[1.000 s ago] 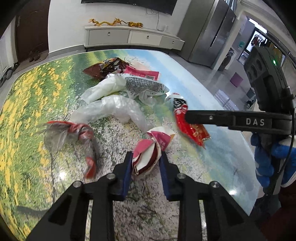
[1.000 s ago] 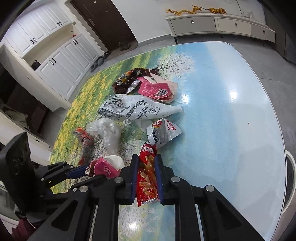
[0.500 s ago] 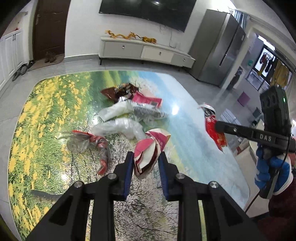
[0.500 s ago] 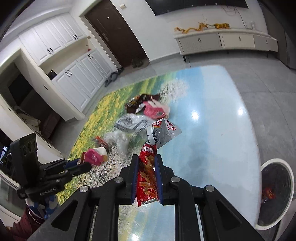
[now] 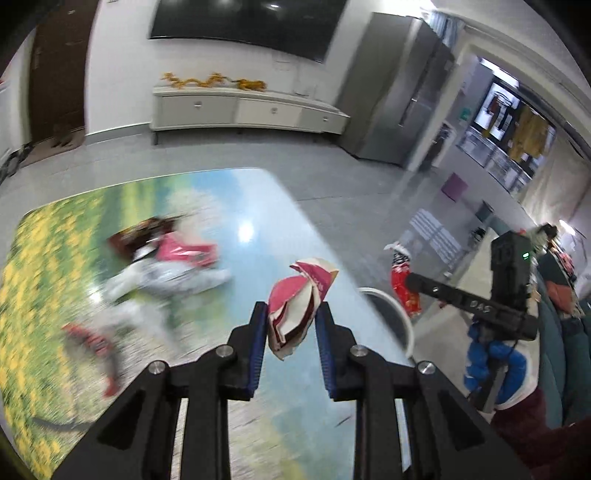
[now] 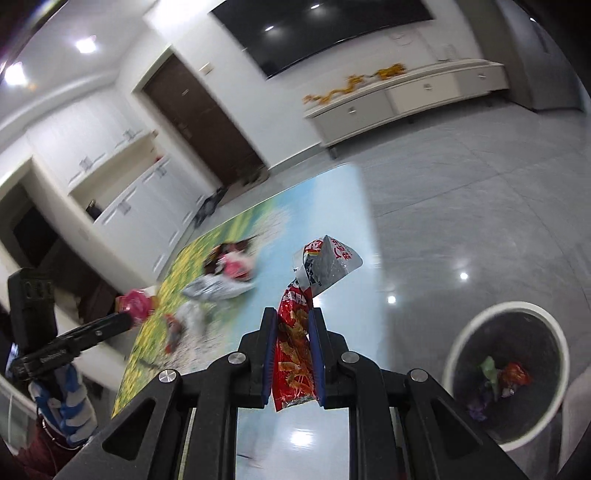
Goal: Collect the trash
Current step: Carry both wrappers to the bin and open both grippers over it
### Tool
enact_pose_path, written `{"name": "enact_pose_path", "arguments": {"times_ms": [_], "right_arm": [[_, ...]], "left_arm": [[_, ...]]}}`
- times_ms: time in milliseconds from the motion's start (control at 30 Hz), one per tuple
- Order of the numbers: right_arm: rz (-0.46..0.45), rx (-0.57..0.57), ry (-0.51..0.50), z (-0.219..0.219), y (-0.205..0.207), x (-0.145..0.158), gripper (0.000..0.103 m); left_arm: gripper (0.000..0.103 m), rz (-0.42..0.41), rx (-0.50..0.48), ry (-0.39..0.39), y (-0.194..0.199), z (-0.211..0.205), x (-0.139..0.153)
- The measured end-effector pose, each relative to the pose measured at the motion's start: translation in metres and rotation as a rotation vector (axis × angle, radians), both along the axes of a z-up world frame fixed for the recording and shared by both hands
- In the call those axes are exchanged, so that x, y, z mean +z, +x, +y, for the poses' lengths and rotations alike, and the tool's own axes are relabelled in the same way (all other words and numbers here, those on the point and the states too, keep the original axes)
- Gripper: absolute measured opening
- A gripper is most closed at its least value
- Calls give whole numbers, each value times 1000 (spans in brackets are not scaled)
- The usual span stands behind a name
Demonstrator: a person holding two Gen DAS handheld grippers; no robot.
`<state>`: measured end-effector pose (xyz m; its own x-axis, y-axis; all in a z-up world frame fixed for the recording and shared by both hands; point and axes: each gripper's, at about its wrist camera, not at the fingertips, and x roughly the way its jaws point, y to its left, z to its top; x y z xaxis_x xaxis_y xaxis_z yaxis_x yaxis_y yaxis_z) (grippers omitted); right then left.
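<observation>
The crumpled pink-and-white wrapper [image 5: 295, 306] is being held clear of the table [image 5: 258, 221], pinched between the narrowly spaced blue pads of the left gripper [image 5: 290, 332], close to the table's right-hand edge. Beyond that edge, a curved piece of the white bin [image 5: 395, 314] rim is being shown just beside the tabletop, with open grey floor [image 5: 351, 192] past it. The red snack packet [image 6: 295, 347] is being gripped tightly by the right gripper [image 6: 293, 347], whose jaws are nearly closed on it; a silver-and-white torn flap [image 6: 328, 266] is being carried above its top end. In the right wrist view the packet is being held above the glossy blue end of the table, and the bin [image 6: 458, 354] is being seen on the floor to the lower right, just off the table's edge, with a few scraps [image 6: 506, 376] lying inside. Wide bare floor is being left open around the bin. More litter [image 5: 166, 266] is being left on the table's flower-printed middle, blurred. A low white cabinet [image 5: 243, 110] and a dark wall screen [image 5: 243, 26] are being shown along the far wall.
</observation>
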<state>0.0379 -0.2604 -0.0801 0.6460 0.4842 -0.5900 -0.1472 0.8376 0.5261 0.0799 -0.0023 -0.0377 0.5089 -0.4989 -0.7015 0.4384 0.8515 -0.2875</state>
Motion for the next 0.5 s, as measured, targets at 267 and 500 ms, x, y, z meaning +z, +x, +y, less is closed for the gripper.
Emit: {"name": "enact_pose_path", "arguments": {"times_ms": [267,500], "right_arm": [[67,-185,-33,-80,-11,-23,16],[151,-280,-81,-126,-9,-47,17]], "left_arm": [[24,44,-164,23,30,-114,-16],[25,119,-241,66,53,-198,-49]]}}
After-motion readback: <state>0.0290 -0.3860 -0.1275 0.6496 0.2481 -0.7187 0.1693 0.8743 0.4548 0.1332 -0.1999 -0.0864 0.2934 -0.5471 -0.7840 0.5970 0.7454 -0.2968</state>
